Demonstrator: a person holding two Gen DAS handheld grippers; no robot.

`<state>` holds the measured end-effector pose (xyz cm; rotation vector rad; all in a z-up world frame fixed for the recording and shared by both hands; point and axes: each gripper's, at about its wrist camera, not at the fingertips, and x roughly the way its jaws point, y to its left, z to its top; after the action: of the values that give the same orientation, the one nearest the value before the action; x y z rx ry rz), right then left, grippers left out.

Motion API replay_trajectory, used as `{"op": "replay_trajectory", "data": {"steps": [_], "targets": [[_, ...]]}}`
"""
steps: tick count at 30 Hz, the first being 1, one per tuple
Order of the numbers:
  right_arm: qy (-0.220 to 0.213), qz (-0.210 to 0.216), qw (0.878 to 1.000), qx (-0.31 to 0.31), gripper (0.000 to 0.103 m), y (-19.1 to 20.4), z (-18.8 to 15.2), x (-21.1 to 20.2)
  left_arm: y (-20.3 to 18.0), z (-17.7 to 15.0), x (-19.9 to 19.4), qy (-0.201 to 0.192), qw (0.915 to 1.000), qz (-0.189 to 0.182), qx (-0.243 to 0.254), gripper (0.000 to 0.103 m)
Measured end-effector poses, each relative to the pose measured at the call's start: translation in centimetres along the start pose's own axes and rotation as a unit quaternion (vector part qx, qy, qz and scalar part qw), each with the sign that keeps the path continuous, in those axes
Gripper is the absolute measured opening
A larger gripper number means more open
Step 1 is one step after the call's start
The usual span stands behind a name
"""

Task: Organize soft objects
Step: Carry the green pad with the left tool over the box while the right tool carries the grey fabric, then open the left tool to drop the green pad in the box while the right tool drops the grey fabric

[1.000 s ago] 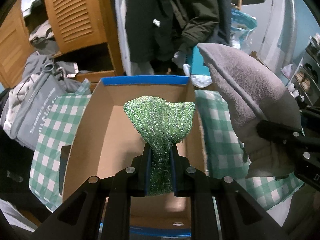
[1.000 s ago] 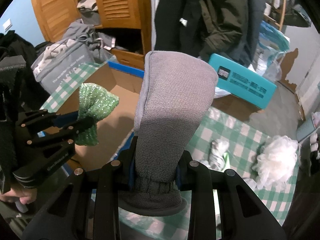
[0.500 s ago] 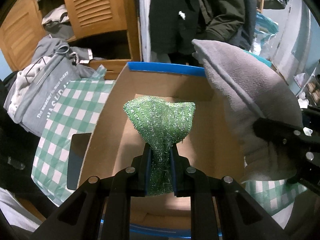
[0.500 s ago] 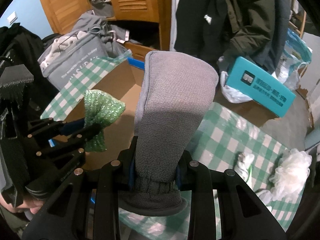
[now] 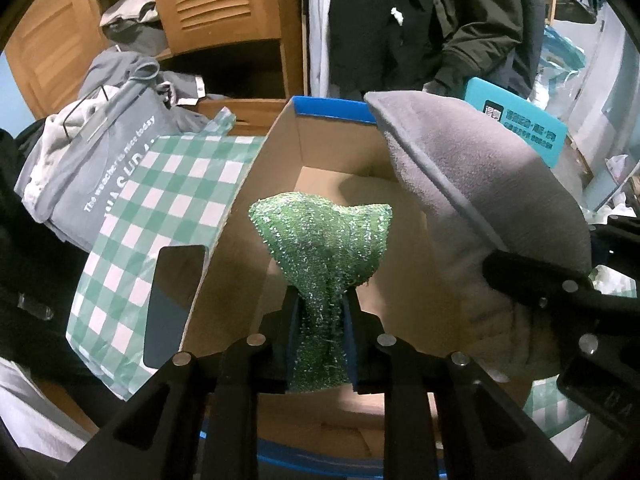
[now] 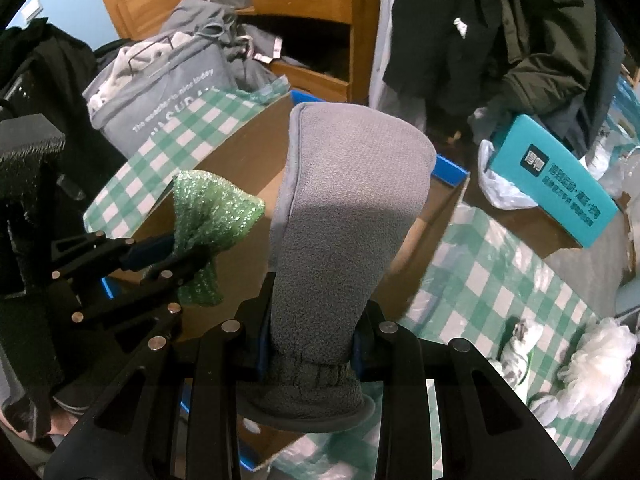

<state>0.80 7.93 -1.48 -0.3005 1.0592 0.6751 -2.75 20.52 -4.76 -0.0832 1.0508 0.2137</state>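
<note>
My left gripper (image 5: 320,320) is shut on a glittery green scouring cloth (image 5: 324,240) and holds it above the open cardboard box (image 5: 240,216) with blue-taped rims. My right gripper (image 6: 310,332) is shut on a grey fleece mitt (image 6: 344,208), held upright over the box's right side. In the left wrist view the mitt (image 5: 472,200) leans in from the right. In the right wrist view the green cloth (image 6: 208,216) and left gripper (image 6: 176,252) are at the left. The box floor looks bare.
The box sits on a green-and-white checked cloth (image 5: 152,216). A grey tote bag (image 5: 92,160) lies at the left, a dark phone (image 5: 172,300) beside the box. A teal box (image 6: 560,184), a white mesh puff (image 6: 596,360) and a crumpled white item (image 6: 520,340) are at the right.
Both grippers have moved left with their loads, so the box sits more to the right and the mitt now hangs over the box's right wall.
</note>
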Motion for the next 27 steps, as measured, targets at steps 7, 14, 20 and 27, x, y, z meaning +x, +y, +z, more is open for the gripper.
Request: {"op": "replay_trajectory", "data": {"steps": [7,14,20,27], "targets": [[-0.011,-0.003,1.000,-0.003,0.064,0.3,0.3,-0.1,0.8,-0.2,0.2,0.007,0.9998,0.011,-0.016,0.049],[-0.027,-0.019,0.999,0.008,0.077,-0.1,0.1,-1.3,0.8,0.2,-0.4,0.002,0.9996,0.000,-0.028,0.059],[-0.034,-0.028,0.999,0.029,0.078,-1.6,-0.4,-2.3,-0.7,0.5,-1.4,-0.008,0.9998,-0.014,-0.013,0.062],[-0.051,-0.036,0.996,0.060,0.078,-4.1,-1.3,-4.2,-3.0,0.8,-2.4,-0.021,0.9995,-0.023,0.010,0.067]]}}
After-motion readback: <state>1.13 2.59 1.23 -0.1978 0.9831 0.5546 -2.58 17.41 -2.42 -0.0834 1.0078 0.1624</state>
